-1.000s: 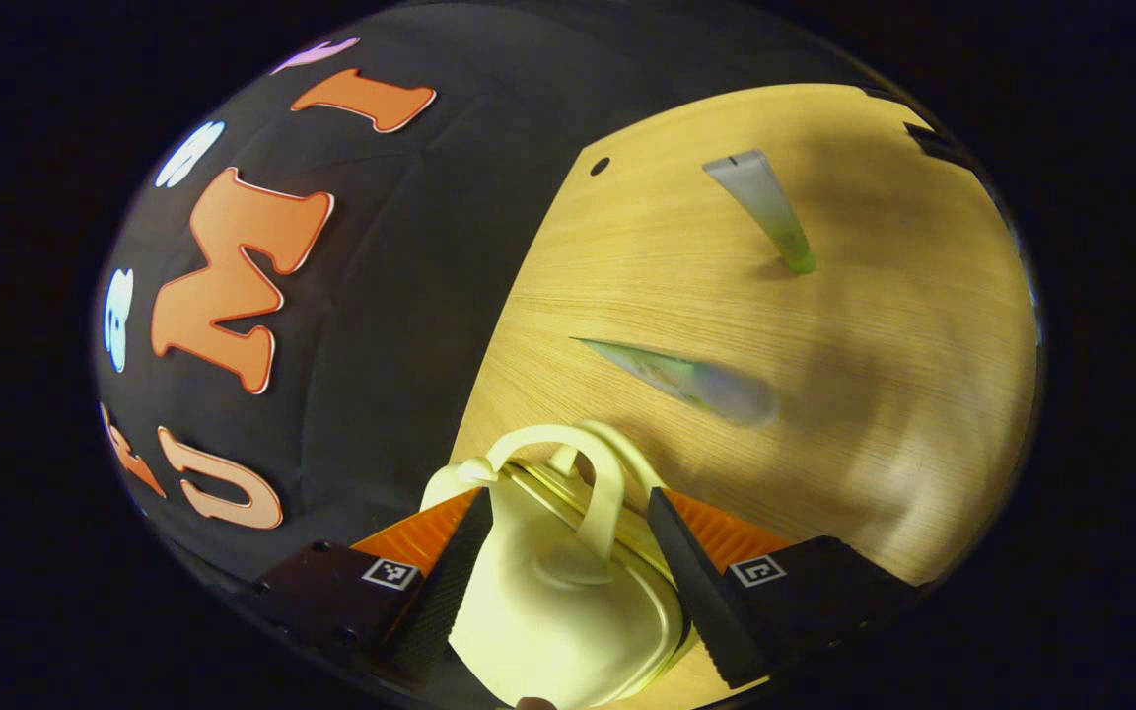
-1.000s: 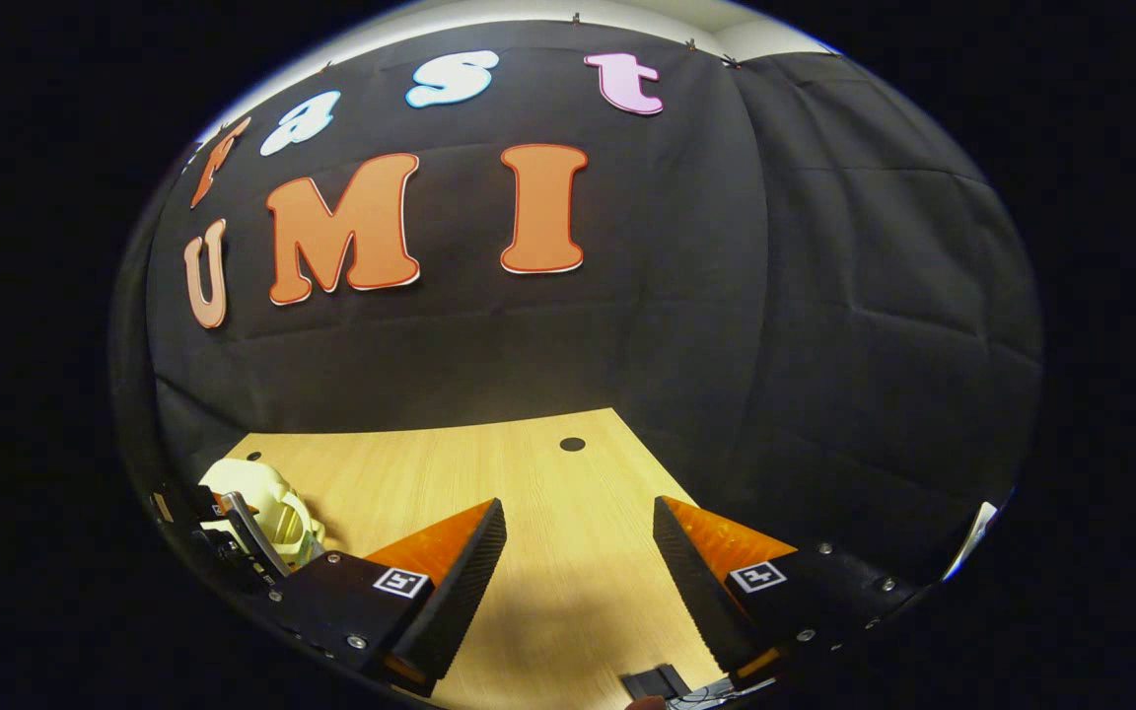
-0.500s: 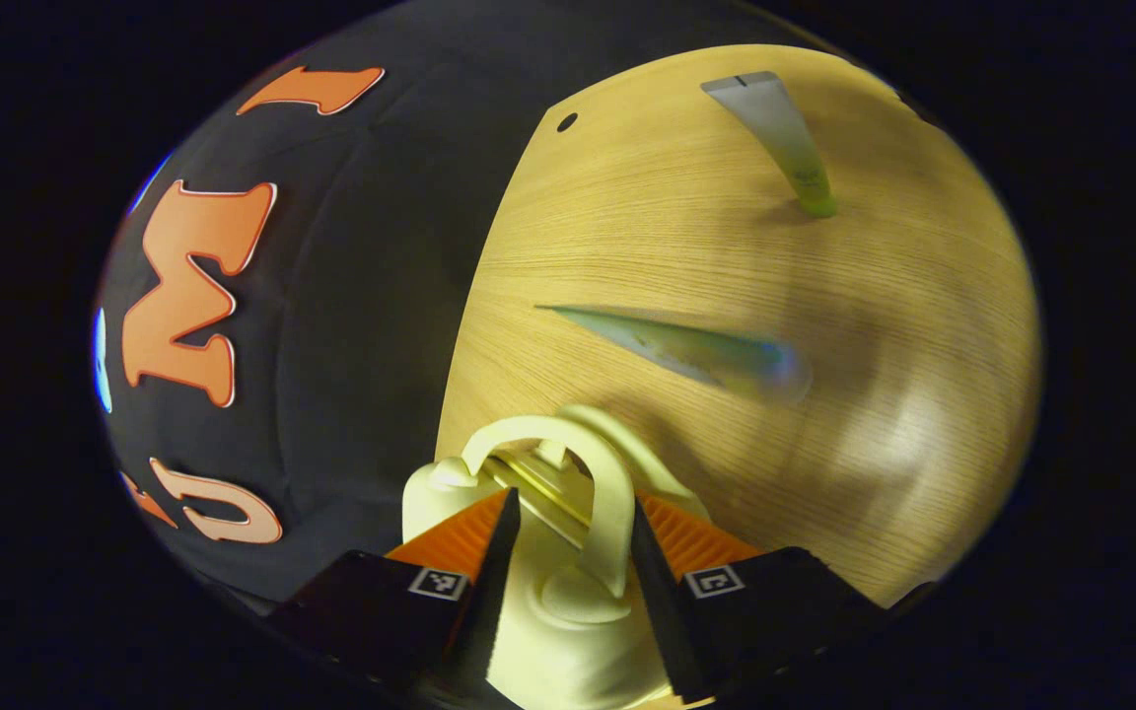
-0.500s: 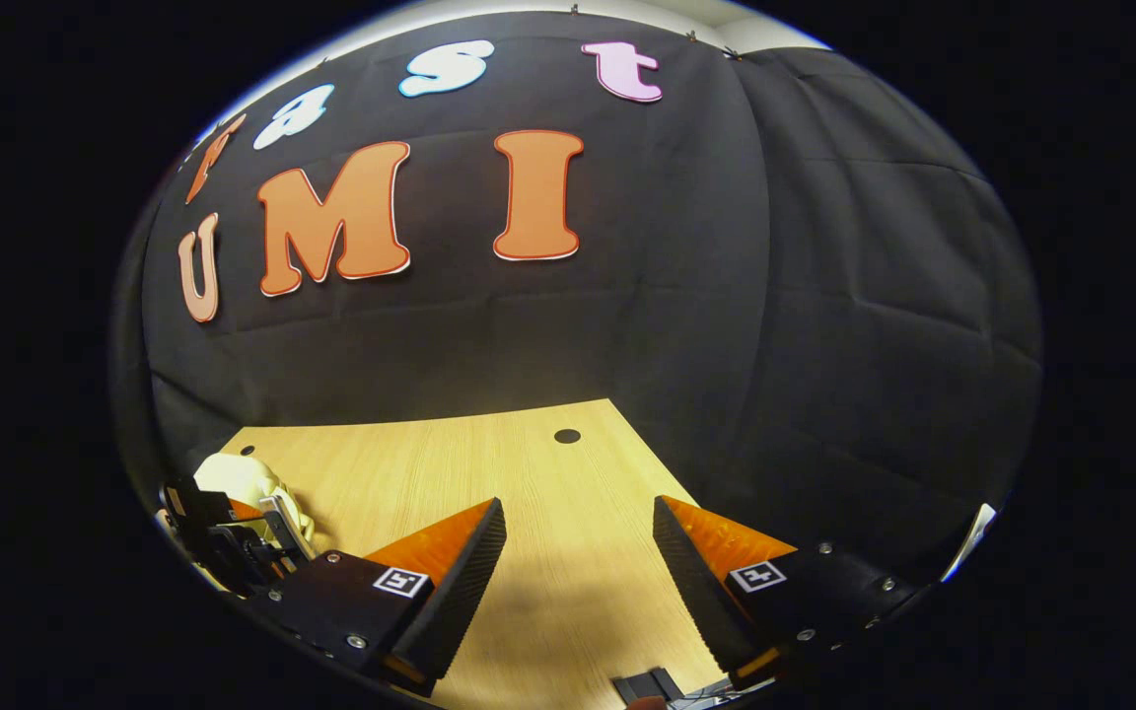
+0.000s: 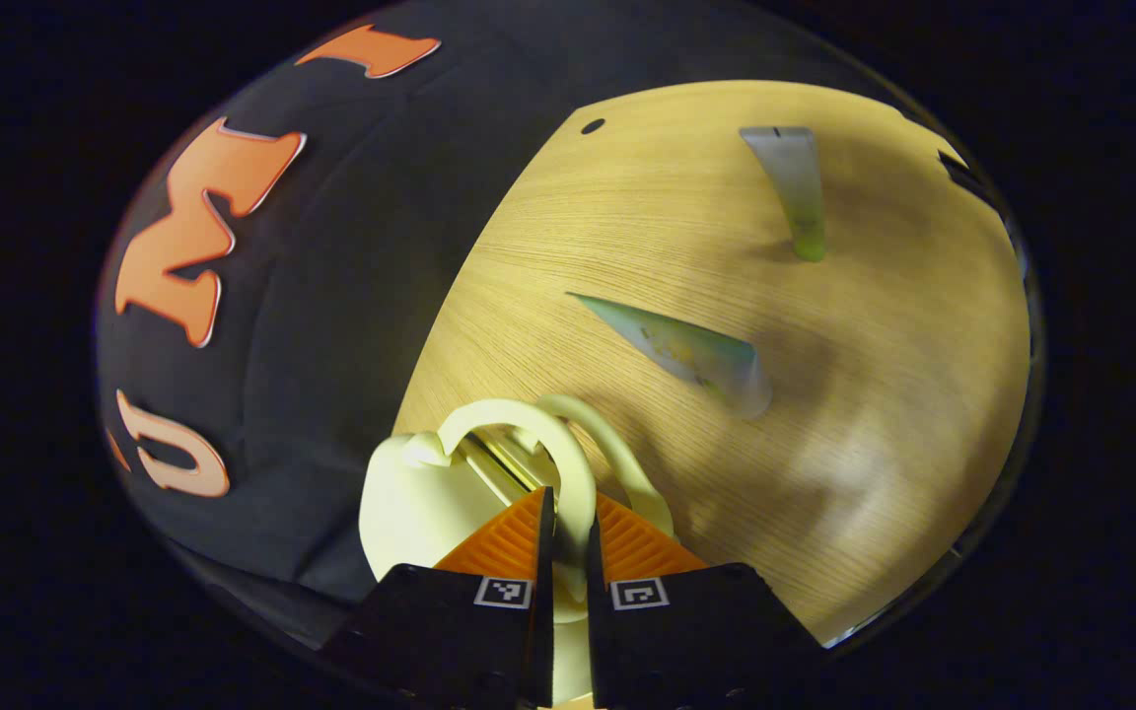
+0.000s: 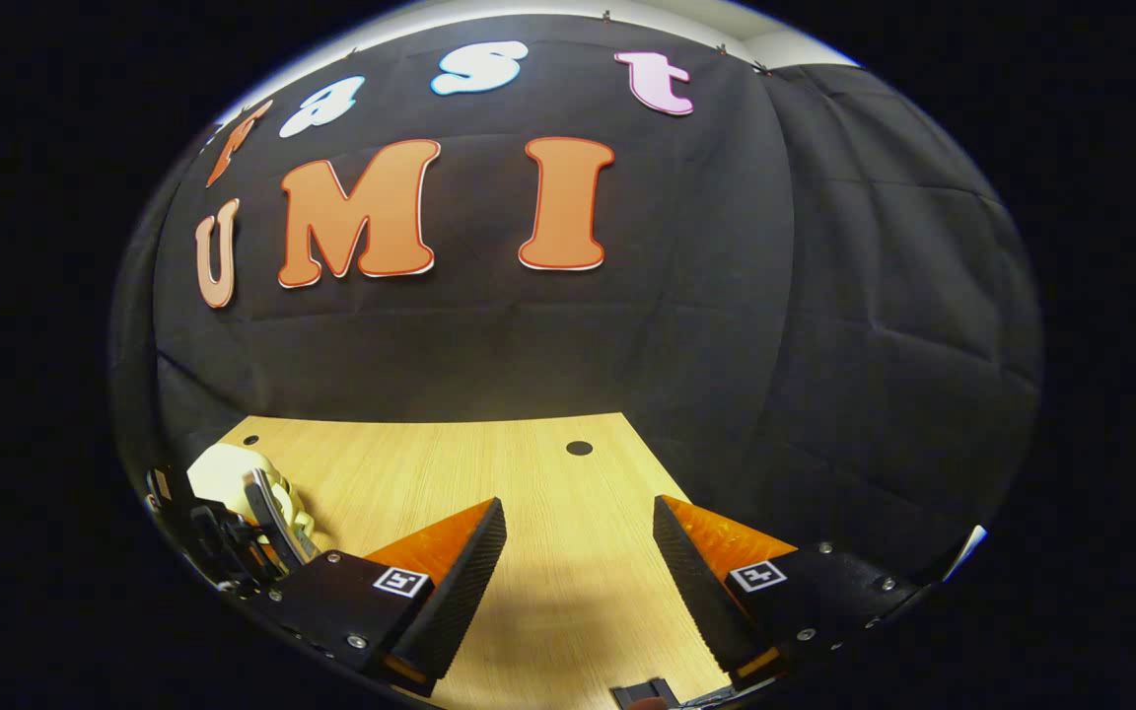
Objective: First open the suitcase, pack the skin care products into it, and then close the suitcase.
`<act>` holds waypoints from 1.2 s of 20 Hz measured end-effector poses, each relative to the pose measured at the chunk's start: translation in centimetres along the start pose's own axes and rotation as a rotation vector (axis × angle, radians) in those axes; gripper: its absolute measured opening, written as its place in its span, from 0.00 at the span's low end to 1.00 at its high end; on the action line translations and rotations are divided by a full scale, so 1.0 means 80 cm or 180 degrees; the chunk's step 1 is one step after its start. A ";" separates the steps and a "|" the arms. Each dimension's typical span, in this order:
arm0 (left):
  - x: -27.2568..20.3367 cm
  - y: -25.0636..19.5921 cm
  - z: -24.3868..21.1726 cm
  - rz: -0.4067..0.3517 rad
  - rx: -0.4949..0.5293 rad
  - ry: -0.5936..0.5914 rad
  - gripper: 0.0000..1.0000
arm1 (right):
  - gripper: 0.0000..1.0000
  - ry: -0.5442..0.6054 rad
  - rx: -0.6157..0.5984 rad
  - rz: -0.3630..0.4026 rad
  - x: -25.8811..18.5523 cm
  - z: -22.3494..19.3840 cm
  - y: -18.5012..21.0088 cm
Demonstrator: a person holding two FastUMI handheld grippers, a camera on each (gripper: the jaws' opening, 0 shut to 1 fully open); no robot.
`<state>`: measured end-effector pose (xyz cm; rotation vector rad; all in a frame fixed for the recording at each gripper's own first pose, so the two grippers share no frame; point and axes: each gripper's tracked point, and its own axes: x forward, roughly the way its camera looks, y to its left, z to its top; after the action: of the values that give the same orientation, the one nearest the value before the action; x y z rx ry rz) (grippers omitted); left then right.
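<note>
One desk (image 5: 874, 414), light wood, with two small dark holes near its back edge. One case (image 5: 410, 503), pale cream, sits at the desk's corner by the black wall, and it's got two loop handles (image 5: 568, 463) side by side on top. The left gripper (image 5: 568, 547) has its jaws clamped tight on the nearer handle. In the right gripper view the case (image 6: 223, 473) is off at the far left with the left gripper on it. The right gripper (image 6: 578, 552) hangs over bare desk well away from the case, jaws wide apart, holding nothing. Two tubes lie flat beyond the case: a greenish one (image 5: 686, 350) near it, and a grey one with a green cap (image 5: 793, 187) farther off.
</note>
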<state>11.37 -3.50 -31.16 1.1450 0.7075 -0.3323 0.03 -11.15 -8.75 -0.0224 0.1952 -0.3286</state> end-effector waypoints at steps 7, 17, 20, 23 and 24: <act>-0.031 0.038 0.004 -0.0466 -0.1335 -0.0381 0.15 | 0.95 -0.0151 -0.0008 0.0263 -0.018 0.030 0.066; -0.018 0.180 -0.011 -0.0944 -0.3235 -0.1267 0.14 | 0.95 -0.0316 0.0123 0.0489 -0.026 0.071 0.182; -0.030 0.200 -0.018 -0.0883 -0.3555 -0.1358 0.15 | 0.95 -0.0332 0.0087 0.0502 -0.029 0.077 0.216; -0.018 0.201 -0.032 -0.0820 -0.3747 -0.1370 0.14 | 0.95 -0.0343 0.0128 0.0534 -0.034 0.084 0.250; -0.015 0.201 -0.038 -0.0825 -0.3805 -0.1363 0.14 | 0.95 -0.0335 0.0128 0.0538 -0.035 0.085 0.261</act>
<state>18.76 5.48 -19.57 -0.1572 0.5192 -0.2814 5.41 9.45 -2.68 0.0165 0.0851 -0.1623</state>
